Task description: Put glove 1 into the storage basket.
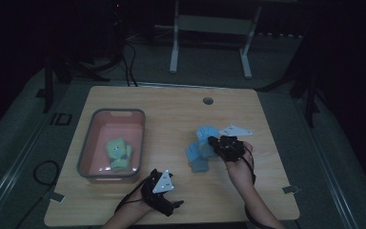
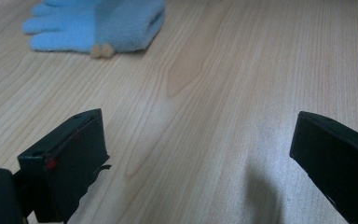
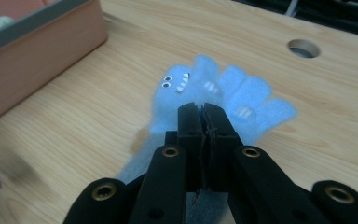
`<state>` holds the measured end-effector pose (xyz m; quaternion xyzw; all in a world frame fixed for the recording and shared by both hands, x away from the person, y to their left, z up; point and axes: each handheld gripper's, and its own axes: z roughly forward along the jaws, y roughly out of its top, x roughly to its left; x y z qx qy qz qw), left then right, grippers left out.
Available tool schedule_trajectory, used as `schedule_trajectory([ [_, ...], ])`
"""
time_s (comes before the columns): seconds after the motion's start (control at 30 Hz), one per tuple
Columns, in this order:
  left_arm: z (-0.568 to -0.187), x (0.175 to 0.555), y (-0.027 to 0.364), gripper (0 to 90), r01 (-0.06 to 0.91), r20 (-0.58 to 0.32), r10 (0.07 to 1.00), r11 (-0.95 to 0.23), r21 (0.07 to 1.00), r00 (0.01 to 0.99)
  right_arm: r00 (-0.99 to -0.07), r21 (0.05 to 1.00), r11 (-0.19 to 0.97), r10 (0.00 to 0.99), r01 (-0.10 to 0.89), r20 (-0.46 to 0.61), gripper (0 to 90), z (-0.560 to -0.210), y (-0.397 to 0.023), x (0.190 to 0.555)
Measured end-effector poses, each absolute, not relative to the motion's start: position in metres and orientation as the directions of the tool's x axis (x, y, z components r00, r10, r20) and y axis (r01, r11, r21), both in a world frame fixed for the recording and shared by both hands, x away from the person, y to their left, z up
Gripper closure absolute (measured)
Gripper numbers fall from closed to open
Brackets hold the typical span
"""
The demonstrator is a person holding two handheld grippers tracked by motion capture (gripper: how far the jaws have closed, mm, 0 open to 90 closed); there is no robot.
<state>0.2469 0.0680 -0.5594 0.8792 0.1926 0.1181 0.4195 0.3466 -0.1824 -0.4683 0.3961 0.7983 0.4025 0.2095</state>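
A fuzzy blue glove [image 3: 249, 95] with a small monster face hangs from my right gripper [image 3: 204, 114], whose jaws are shut on its middle; its cuff end trails below the jaws. In the high view the blue glove [image 1: 199, 151] is right of the table's centre, with the right gripper [image 1: 214, 143] pinching its right side and lifting it off the wood. My left gripper [image 1: 167, 200] rests near the front edge, open and holding nothing. In the left gripper view the left gripper [image 2: 200, 154] has bare wood between its jaws, and the blue glove [image 2: 98, 25] is far ahead.
A pink bin with a grey rim [image 1: 86, 143] stands at the left of the table and holds a green glove [image 1: 119, 155]. The bin's wall [image 3: 37, 56] is close on the left in the right gripper view. A round cable hole [image 1: 208, 100] sits near the far edge.
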Motion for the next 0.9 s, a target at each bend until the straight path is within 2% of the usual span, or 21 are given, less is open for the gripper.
schedule_trajectory([
  [0.3, -0.559, 0.247, 0.069, 3.9, 0.24, 0.041, 0.437, -0.568, 0.787, 0.898, -0.62, 0.791, 0.383, 0.784, 0.477, -0.005, 86.7, -0.484, -0.157, 0.343],
  [0.9, -0.559, 0.246, 0.069, 3.9, 0.243, 0.035, 0.438, -0.561, 0.792, 0.898, -0.635, 0.731, 0.432, 0.773, 0.528, 0.002, 86.4, -0.516, -0.154, 0.342],
])
